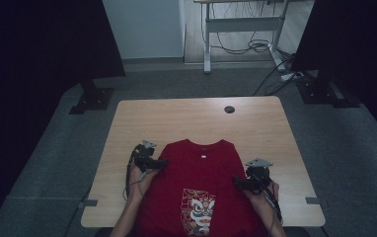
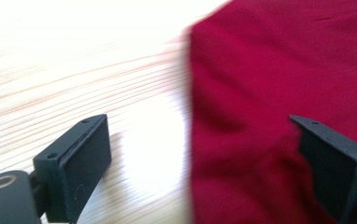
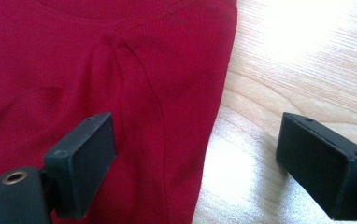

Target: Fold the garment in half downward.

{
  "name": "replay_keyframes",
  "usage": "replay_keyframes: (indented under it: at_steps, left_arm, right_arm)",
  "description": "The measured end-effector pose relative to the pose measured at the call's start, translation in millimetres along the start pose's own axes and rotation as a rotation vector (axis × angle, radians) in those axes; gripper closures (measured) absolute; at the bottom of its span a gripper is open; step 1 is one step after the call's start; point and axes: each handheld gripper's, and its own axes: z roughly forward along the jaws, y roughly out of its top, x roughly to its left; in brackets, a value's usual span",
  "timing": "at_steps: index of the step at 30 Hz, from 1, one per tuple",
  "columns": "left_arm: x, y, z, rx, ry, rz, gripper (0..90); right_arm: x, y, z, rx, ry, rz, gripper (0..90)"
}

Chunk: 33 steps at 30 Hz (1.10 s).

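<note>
Two claws stand wide open at the sides of the red cotton T-shirt [image 1: 196, 190], which lies flat on the light wooden desk [image 1: 176, 118]. Left claw [image 1: 163, 162] and right claw [image 1: 236, 181] each straddle one side edge; I think both should pinch only the edge, evenly.

Red cotton T-shirt [image 1: 196, 173]: solid deep red, small white neck label, chest print of a lion-dance face in white, teal and orange. Light wooden surface [image 1: 186, 118]: pale tan with fine straight grain, one dark round grommet [image 1: 229, 109]. My left hand-held gripper [image 1: 163, 162] and right hand-held gripper [image 1: 237, 180]: matte black jaws, grey plates on top.
</note>
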Motion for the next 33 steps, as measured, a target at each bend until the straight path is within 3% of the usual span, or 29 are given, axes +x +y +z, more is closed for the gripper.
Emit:
replay_keyframes:
  at_steps: [8, 9, 13, 14, 17, 19, 21, 22, 26, 27, 29, 33]
  left_arm:
    - [-5.4, 0.8, 1.1, -0.001, -0.017, 0.018, 6.3]
    - [-13.7, 2.4, 3.0, 0.001, -0.030, 0.042, 6.3]
    - [-15.1, 3.5, 4.3, 0.003, -0.032, 0.042, 6.5]
    - [-15.1, 3.4, 4.2, 0.003, -0.032, 0.042, 6.1]
    - [-15.3, 3.1, 3.9, 0.003, -0.031, 0.042, 6.2]
    - [-15.2, 2.7, 3.5, 0.002, -0.032, 0.042, 6.3]
    - [-14.9, 2.3, 3.1, 0.002, -0.032, 0.042, 6.3]
    - [-14.6, 2.1, 2.8, 0.002, -0.032, 0.043, 6.5]
    - [-14.2, 1.9, 2.6, 0.002, -0.034, 0.046, 6.8]
    - [-13.6, 1.5, 2.2, 0.001, -0.037, 0.047, 7.1]
    - [-13.5, 1.5, 2.1, 0.001, -0.038, 0.047, 7.1]
    - [-13.4, 1.4, 2.0, 0.002, -0.038, 0.048, 7.2]
  right_arm:
    - [-0.3, 0.7, 0.5, 0.002, 0.003, 0.000, 11.2]
    - [-0.3, 0.7, 0.5, 0.002, 0.003, 0.000, 11.2]
    - [4.7, 10.7, -0.4, -0.002, 0.003, -0.014, 10.9]
    - [16.3, 23.7, 1.2, -0.035, 0.035, -0.029, 9.3]
    - [21.9, 28.2, 3.7, -0.035, 0.045, -0.038, 8.5]
    - [48.0, 40.0, 22.8, -0.003, 0.062, -0.099, 5.3]
    - [53.9, 40.3, 28.1, 0.013, 0.053, -0.121, 5.3]
    - [61.0, 37.7, 36.3, 0.032, 0.021, -0.168, 4.0]
    - [57.5, 35.7, 35.5, 0.016, 0.009, -0.138, 6.4]
    - [40.7, 32.3, 27.7, 0.018, -0.065, -0.136, 7.2]
    - [24.8, 27.6, 22.6, 0.023, -0.050, -0.083, 9.2]
    - [17.2, 25.2, 18.8, 0.024, -0.078, -0.079, 9.2]
